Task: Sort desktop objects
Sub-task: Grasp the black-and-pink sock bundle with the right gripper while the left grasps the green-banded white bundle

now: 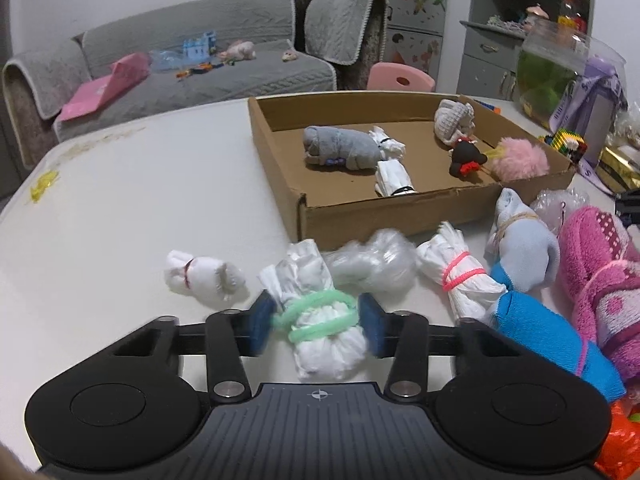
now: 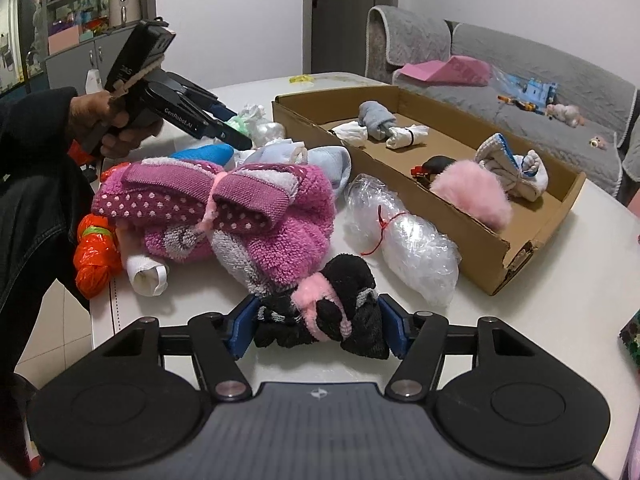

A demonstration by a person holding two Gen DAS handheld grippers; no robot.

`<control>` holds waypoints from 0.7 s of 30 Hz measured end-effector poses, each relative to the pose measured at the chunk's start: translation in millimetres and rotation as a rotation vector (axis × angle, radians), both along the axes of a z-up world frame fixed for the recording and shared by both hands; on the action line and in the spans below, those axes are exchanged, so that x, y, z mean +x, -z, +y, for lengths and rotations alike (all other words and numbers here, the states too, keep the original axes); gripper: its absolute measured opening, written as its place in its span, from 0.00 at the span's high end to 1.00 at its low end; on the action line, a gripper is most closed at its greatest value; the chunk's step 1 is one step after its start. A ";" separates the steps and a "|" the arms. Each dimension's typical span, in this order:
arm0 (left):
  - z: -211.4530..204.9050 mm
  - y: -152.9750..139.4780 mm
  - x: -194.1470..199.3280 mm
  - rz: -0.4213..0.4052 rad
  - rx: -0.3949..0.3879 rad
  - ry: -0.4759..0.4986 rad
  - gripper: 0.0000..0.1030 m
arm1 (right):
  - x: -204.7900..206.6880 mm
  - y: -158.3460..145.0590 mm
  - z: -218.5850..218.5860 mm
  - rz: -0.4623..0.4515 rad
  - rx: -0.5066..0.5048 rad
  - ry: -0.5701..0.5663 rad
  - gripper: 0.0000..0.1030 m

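Left gripper: blue pads flank white plastic-bag roll bound with green band, left pad touching, right pad just off; jaws not yet clamped.

Right gripper: pads pressed on black sock bundle tied with pink yarn, gripping it.

Shallow brown cardboard box ahead of both.

Risk: slick bag squirting out on closing; sock dragging magenta dotted towel bundle touching it ahead.

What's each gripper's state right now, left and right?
Left gripper: pads either side of the white bundle with green band, grip cannot be told.
Right gripper: closed on the black sock bundle.
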State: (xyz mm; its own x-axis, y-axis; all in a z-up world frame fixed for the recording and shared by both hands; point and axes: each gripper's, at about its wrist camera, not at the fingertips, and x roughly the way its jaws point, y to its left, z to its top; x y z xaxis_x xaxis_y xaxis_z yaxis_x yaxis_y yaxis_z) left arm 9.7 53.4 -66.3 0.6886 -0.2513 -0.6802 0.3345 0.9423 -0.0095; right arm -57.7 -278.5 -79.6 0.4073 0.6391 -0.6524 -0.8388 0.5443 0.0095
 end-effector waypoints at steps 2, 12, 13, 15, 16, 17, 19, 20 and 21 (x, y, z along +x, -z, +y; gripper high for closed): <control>1.7 -1.7 -2.9 -0.002 0.004 -0.010 0.55 | 0.7 -1.5 -0.9 0.006 0.005 0.002 0.44; 4.1 -28.3 -32.1 -0.059 0.002 -0.015 0.56 | -0.8 -17.6 -19.3 0.001 0.097 0.029 0.45; 3.4 -32.2 -34.8 -0.068 0.005 -0.011 0.56 | -0.6 -19.9 -21.6 -0.003 0.109 0.035 0.45; 2.0 -43.6 -43.8 -0.094 0.013 -0.002 0.56 | -0.3 -24.7 -26.8 -0.013 0.133 0.051 0.45; 1.6 -48.0 -47.2 -0.104 0.014 0.001 0.56 | -0.4 -27.2 -29.5 -0.020 0.147 0.059 0.45; 1.7 -54.7 -52.2 -0.116 0.014 0.004 0.56 | -0.2 -29.7 -31.7 -0.026 0.158 0.066 0.45; 1.1 -64.6 -59.3 -0.137 0.018 0.001 0.56 | -0.4 -35.4 -36.0 -0.047 0.174 0.084 0.45; 1.1 -70.0 -63.0 -0.149 0.023 -0.003 0.56 | -0.4 -38.8 -38.0 -0.057 0.185 0.094 0.45; 1.0 -75.4 -65.8 -0.158 0.026 -0.008 0.56 | 0.2 -42.1 -40.4 -0.067 0.200 0.105 0.45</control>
State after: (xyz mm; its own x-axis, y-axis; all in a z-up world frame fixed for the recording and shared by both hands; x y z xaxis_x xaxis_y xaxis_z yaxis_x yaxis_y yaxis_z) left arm -56.0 54.4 9.1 0.7898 -0.2291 -0.5690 0.3222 0.9443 0.0669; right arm -57.5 -318.9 -37.5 0.5166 0.7049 -0.4860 -0.7801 0.6214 0.0721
